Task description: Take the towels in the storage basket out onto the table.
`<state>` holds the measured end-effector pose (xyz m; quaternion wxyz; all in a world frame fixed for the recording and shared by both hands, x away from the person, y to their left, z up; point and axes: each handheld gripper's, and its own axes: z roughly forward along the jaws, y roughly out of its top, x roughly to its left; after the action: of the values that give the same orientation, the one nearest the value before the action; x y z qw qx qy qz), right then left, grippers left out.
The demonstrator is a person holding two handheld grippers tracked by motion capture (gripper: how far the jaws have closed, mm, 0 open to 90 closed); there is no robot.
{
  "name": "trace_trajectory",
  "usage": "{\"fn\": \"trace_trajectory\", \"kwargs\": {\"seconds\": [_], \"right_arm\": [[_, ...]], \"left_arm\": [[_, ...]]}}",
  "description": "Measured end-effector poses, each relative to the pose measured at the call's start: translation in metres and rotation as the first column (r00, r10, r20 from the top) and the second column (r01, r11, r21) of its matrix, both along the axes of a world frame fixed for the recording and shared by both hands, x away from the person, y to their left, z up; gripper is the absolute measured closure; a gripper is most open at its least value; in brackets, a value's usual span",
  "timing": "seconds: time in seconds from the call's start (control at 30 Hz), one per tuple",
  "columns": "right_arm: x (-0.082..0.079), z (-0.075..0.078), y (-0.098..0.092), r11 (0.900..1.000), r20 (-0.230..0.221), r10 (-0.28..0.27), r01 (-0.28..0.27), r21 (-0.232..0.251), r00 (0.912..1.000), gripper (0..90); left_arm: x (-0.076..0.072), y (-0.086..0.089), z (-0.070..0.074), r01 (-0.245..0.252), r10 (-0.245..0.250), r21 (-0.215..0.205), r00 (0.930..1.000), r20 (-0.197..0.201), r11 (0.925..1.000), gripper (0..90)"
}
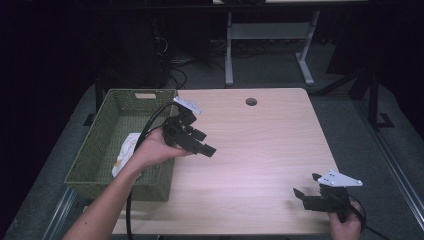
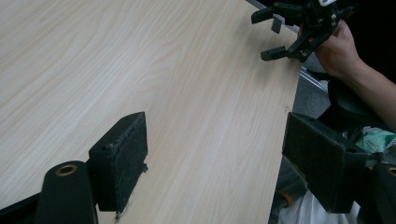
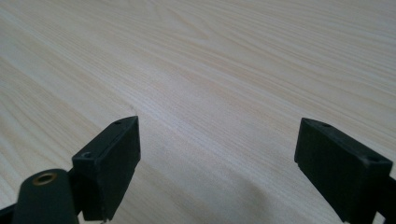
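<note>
We observed the left tool [image 1: 200, 142] held above the bench [image 1: 260, 150], just beside the right wall of the green woven basket [image 1: 107, 145]. Its jaws stood spread with nothing between them. In the left gripper view, bare wood lay ahead of the left tool [image 2: 215, 154], and the near bench edge ran past its right jaw, beyond which a dark chair part and some clothing were visible.

The right tool [image 1: 307, 187] sat at the near right corner of the bench, gripped by the right hand [image 1: 345, 225]. Its jaws were likewise spread and empty. In the right gripper view, bare wood grain lay ahead of the right tool [image 3: 217, 163]. In the left gripper view, the right tool [image 2: 275, 32] appeared far ahead at the bench edge, well apart from the left one.

Between the two tools the surface was open. A round cable hole [image 1: 251, 102] lay near the far edge, beyond the left tool. A white wrapped item [image 1: 125, 150] lay inside the basket, behind the left hand [image 1: 152, 147]. A cable [image 1: 131, 200] trailed from the left tool across the basket's near right corner. Past the far edge, a grey desk frame [image 1: 270, 40] stood on the floor.
</note>
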<state>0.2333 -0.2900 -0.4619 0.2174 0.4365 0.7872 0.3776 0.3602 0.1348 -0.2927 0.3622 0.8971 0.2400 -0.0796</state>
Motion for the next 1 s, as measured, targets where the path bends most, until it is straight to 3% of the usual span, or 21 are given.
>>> {"fn": "trace_trajectory", "kwargs": {"seconds": [0.23, 0.73, 1.0], "right_arm": [[0.0, 0.0, 0.0, 1.0, 0.004, 0.004, -0.004, -0.003, 1.0, 14.0], [0.001, 0.0, 0.001, 1.0, -0.002, 0.0, 0.0, -0.006, 1.0, 14.0], [0.001, 0.0, 0.001, 1.0, -0.002, 0.001, -0.001, -0.006, 1.0, 14.0]], "left_arm": [[0.002, 0.026, 0.004, -0.054, 0.054, -0.029, 0.9984, -0.015, 0.9981, 23.1], [0.007, 0.08, 0.004, -0.138, 0.137, -0.038, 0.9904, -0.019, 0.9898, 23.6], [0.01, 0.103, -0.001, -0.191, 0.189, -0.045, 0.9813, -0.037, 0.9806, 23.8]]}}
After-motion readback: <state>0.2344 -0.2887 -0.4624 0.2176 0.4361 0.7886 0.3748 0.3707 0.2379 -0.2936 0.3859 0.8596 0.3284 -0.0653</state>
